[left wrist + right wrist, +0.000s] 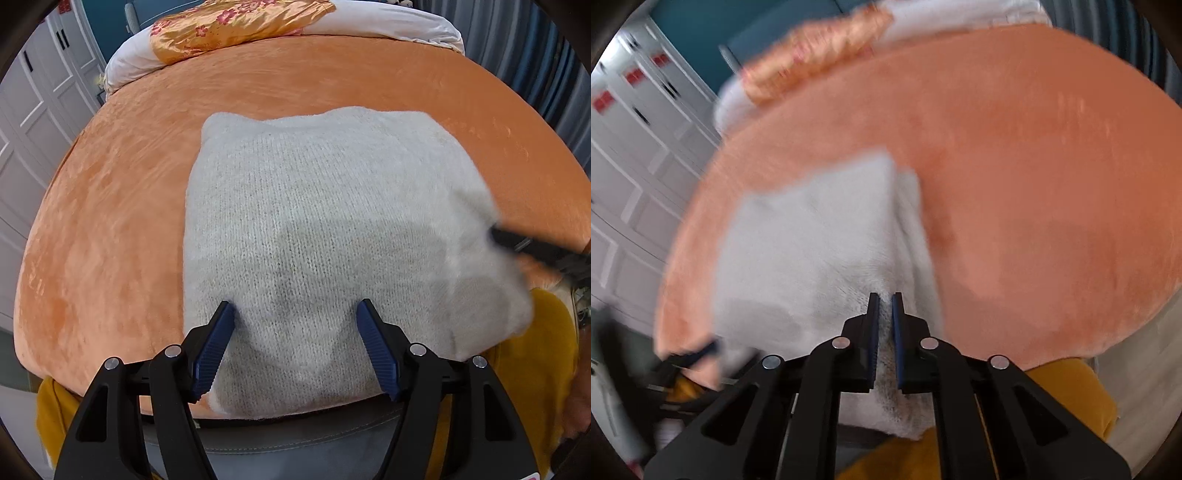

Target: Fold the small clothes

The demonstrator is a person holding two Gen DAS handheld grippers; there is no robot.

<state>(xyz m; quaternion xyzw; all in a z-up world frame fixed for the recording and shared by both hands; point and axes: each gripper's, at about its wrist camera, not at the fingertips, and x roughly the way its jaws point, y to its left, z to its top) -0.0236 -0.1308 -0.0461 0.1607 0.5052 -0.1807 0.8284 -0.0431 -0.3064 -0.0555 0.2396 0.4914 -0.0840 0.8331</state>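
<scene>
A white knit garment [332,229] lies folded into a rough square on the orange bed cover [110,221], close to the bed's near edge. My left gripper [296,310] stands open over the garment's near part, both blue fingertips [225,317] touching the knit with nothing pinched. My right gripper [885,300] is shut on a raised fold at the right side of the garment [812,236]; white fabric shows between its pads. That gripper appears in the left wrist view as a dark blurred shape, the right gripper [517,240]. The right wrist view is blurred.
A satin floral pillow [229,29] and white bedding [388,22] lie at the far end of the bed. White wardrobe doors [37,110] stand to the left. A person's yellow clothing [535,369] is against the bed's grey front edge [295,439].
</scene>
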